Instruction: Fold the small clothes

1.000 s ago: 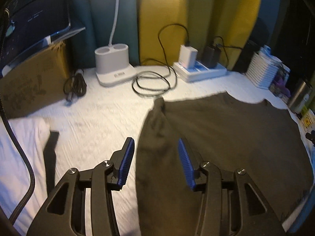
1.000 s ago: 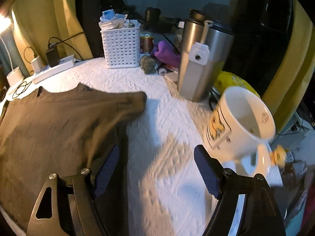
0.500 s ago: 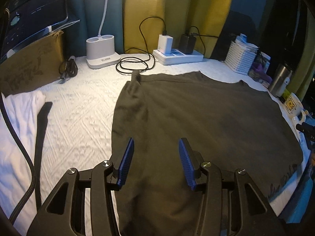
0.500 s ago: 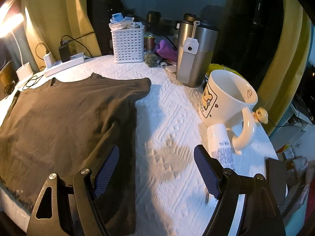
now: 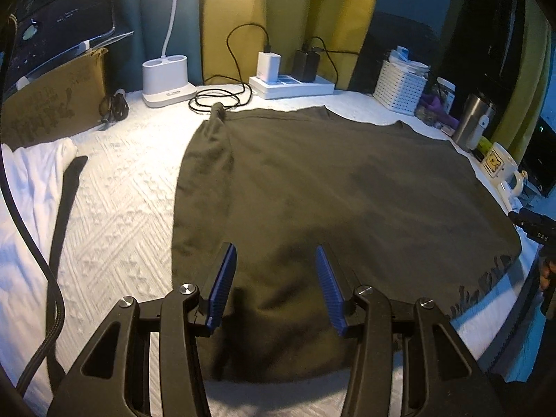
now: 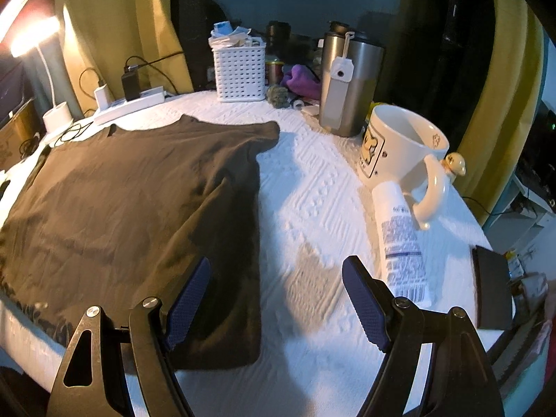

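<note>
Left wrist view: both the left gripper [image 5: 274, 278] and right gripper [image 6: 274, 299] hang spread and empty over the shirt [image 5: 333, 187]. It looks thin, soft and limp; best pinched at its hem corners.

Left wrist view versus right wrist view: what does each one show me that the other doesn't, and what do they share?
Only the left wrist view shows the cardboard box, the white cloth at the left edge and the open left gripper over the shirt hem.

Only the right wrist view shows the white tube lying beside the mug, and the open right gripper at the shirt's side edge.

Both show the dark T-shirt spread flat, the white basket, steel tumbler, mug and power strip.
</note>
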{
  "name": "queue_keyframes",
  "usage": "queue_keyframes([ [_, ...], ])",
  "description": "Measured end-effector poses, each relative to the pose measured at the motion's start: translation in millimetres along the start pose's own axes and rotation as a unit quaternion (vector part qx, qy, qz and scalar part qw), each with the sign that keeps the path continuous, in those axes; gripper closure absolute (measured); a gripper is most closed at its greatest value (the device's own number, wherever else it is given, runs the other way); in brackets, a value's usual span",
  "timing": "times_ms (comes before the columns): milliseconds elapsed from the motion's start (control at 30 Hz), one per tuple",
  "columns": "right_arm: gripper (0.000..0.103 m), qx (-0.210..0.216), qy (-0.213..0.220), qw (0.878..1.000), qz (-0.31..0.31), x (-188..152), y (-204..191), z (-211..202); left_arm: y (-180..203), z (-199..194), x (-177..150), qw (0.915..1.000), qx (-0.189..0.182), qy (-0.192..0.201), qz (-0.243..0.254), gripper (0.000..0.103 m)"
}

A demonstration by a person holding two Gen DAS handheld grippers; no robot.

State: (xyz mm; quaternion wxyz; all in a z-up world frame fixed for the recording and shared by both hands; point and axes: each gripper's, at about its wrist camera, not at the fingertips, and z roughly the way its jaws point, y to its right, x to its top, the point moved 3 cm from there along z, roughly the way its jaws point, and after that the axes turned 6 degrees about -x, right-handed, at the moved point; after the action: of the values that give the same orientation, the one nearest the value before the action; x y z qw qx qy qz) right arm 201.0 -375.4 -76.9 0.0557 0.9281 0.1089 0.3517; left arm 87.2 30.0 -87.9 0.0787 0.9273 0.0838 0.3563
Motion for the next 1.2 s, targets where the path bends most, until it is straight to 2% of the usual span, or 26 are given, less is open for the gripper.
queue_keyframes([
  [333, 0.023, 0.019, -0.012, 1.000, 0.010, -22.9, -6.8, -4.1, 15.8, 0.8, -17.2, 0.9997, -0.020, -0.009, 0.007, 0.055],
  [467, 0.024, 0.045, -0.021, 0.998, 0.029, -30.6, -10.9, -3.2, 18.0, -2.0, -20.8, 0.9995, -0.028, -0.006, 0.009, 0.045],
  [533, 0.030, 0.059, -0.028, 0.997, 0.032, -34.3, -16.6, -0.3, 17.4, -3.2, -22.6, 0.9995, -0.030, -0.006, 0.009, 0.045],
  [600, 0.057, 0.073, -0.035, 0.996, 0.029, -37.9, -23.3, 3.9, 15.5, -4.2, -24.4, 0.9995, -0.030, -0.006, 0.008, 0.045],
  [633, 0.061, 0.075, -0.028, 0.997, 0.023, -39.4, -27.7, 3.8, 14.2, -4.6, -25.6, 0.9995, -0.030, -0.006, 0.008, 0.045],
  [700, 0.078, 0.078, -0.026, 0.996, 0.014, -40.2, -33.6, 1.9, 10.5, -6.3, -27.8, 0.9996, -0.028, -0.006, 0.006, 0.045],
  [767, 0.086, 0.067, -0.022, 0.997, 0.011, -39.3, -33.9, -1.6, 7.2, -8.5, -29.7, 0.9996, -0.028, -0.005, 0.004, 0.045],
  [1000, 0.092, 0.027, -0.012, 0.999, 0.028, -37.7, -12.8, -13.9, -4.3, -9.7, -35.2, 0.9998, -0.017, -0.010, 0.000, 0.045],
  [1200, 0.092, 0.017, -0.023, 0.999, 0.041, -56.0, -7.8, -9.7, -21.8, -12.4, -39.7, 0.9998, 0.007, -0.018, -0.010, 0.045],
])
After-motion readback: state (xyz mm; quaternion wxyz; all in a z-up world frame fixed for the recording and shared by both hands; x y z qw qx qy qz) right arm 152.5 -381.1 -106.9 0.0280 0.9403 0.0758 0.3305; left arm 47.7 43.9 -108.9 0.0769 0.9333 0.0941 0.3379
